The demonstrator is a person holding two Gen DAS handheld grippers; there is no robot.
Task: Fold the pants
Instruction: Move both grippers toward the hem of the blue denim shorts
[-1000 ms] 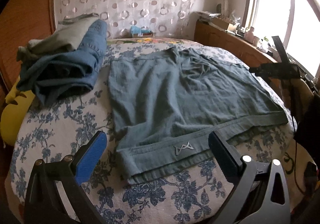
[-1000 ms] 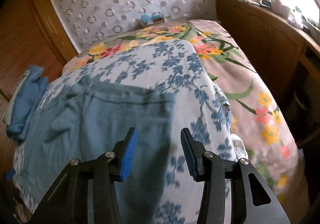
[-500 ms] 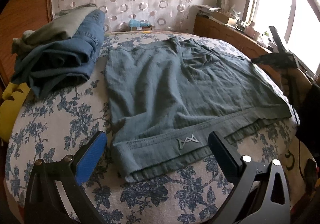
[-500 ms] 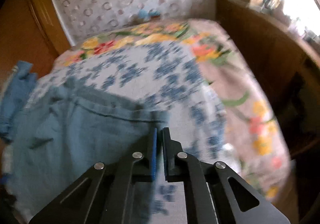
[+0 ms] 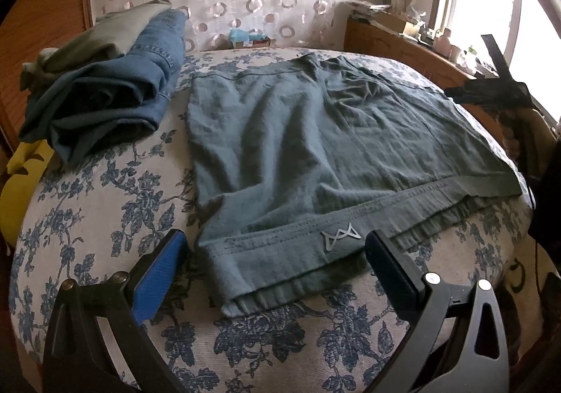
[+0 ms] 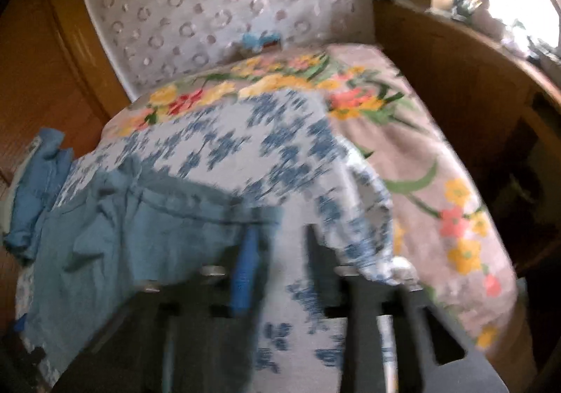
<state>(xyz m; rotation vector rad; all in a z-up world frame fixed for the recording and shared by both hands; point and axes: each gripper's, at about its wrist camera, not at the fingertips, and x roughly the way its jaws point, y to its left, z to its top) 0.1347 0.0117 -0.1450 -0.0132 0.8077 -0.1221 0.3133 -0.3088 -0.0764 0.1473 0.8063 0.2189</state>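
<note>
Grey-green pants (image 5: 315,147) lie folded flat on the blue-flowered bed cover (image 5: 105,217), waistband with a small silver logo (image 5: 340,235) nearest me. My left gripper (image 5: 277,259) is open wide, its fingers either side of the waistband's near left corner, just above the cover. In the blurred right wrist view the pants (image 6: 140,235) lie at the left. My right gripper (image 6: 280,252) is open, its fingers at the pants' right corner, holding nothing.
A pile of blue jeans and other clothes (image 5: 105,84) sits at the back left of the bed. A yellow item (image 5: 17,189) lies at the left edge. A wooden sideboard (image 5: 403,49) and window stand right. A colourful floral blanket (image 6: 420,165) covers the bed's right side.
My right gripper shut half a second ago and has opened again, moving fast. My left gripper has edged closer to the waistband and stayed open.
</note>
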